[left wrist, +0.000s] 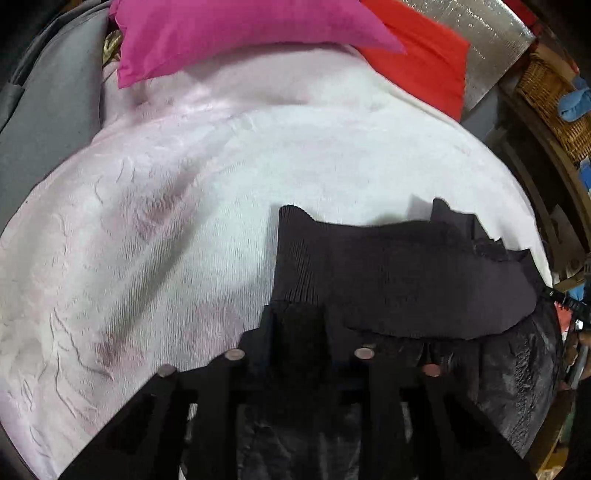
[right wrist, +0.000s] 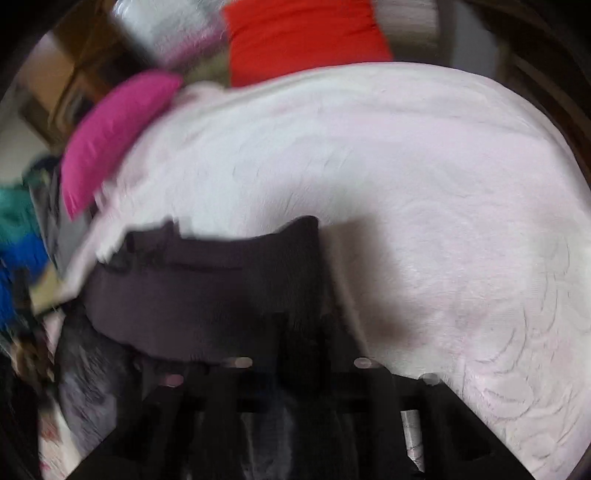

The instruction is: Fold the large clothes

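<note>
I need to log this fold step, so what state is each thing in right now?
dark ribbed garment: top edge lifted, stretched between both grippers over the blanket.
left gripper: fingers shut on the garment's corner.
right gripper: fingers shut on the other corner; view blurred.
pale pink blanket: spread out, wrinkled.
magenta pillow: lying on the blanket's far edge.
</note>
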A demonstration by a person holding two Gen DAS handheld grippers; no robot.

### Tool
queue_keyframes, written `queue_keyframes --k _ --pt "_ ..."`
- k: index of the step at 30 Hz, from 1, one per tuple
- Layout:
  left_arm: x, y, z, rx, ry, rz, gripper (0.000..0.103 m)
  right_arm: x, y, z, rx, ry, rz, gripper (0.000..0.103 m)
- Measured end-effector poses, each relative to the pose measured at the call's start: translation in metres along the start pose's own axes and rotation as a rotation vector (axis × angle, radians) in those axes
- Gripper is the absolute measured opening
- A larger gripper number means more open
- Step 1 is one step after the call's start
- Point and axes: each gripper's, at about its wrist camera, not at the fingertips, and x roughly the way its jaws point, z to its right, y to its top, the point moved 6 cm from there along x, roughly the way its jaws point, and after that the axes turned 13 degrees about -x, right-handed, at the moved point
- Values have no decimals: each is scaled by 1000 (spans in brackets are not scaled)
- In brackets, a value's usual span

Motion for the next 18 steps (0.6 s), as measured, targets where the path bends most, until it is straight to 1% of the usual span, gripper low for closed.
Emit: queue_keyframes --k 1,2,3,4,6,8,10,12,14,15,16,17,18 --pt "-7 1 1 15 0 33 19 -7 3 -7 -56 -32 11 16" --pt "-14 3 1 24 -4 64 19 -18 5 -9 -76 -46 39 15" --pt "-18 4 -2 22 -2 86 19 -31 8 -6 -73 -67 78 15" --pt "-14 4 -7 7 15 92 19 -38 10 1 -57 -82 100 15" --pt "11 2 -13 -22 40 38 19 -30 3 22 10 -100 73 15" --pt "16 0 -11 -9 72 71 20 -12 -7 25 24 -123 41 15" --pt "13 -2 -9 0 92 80 20 3 -18 27 60 -132 27 15" --pt "12 -2 -8 14 102 76 20 4 -20 31 90 -136 35 15" --pt "7 -1 -8 6 104 88 26 2 -21 30 104 -152 29 19" --pt "1 -2 -7 3 104 101 32 -2 -22 28 106 -174 30 24" --pt "-7 -4 -4 0 113 116 38 -10 -23 25 115 -179 45 39" --pt "-16 -5 -2 2 131 128 43 -19 -23 26 127 -193 58 68" --pt "-31 -8 2 16 160 159 49 -30 -25 25 138 -216 79 76"
